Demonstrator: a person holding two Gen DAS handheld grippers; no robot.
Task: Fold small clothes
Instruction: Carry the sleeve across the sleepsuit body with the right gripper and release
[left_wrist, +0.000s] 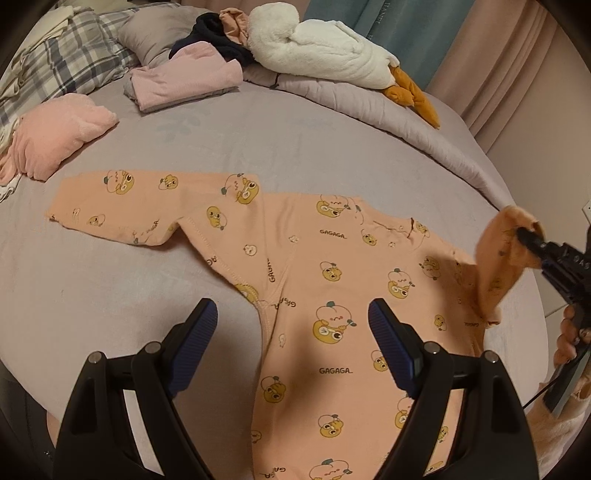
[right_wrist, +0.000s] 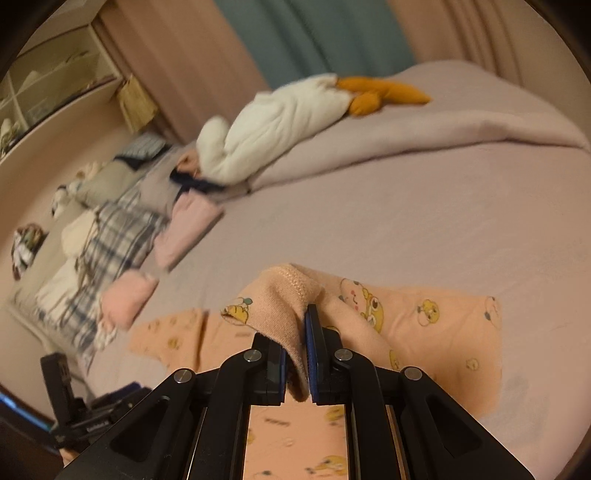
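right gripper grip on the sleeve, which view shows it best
The right wrist view: the right gripper sits close up, its pads shut on a fold of the peach onesie sleeve. The left wrist view shows that gripper only small at the frame's edge, holding the lifted sleeve.

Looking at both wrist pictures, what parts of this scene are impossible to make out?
- Peach romper: its legs run off the bottom edge of the left wrist view, behind the left gripper.
- Sleeve cuff: pinched inside the right gripper, so its end is hidden.
- Plaid bedding: motion blur in the right wrist view.
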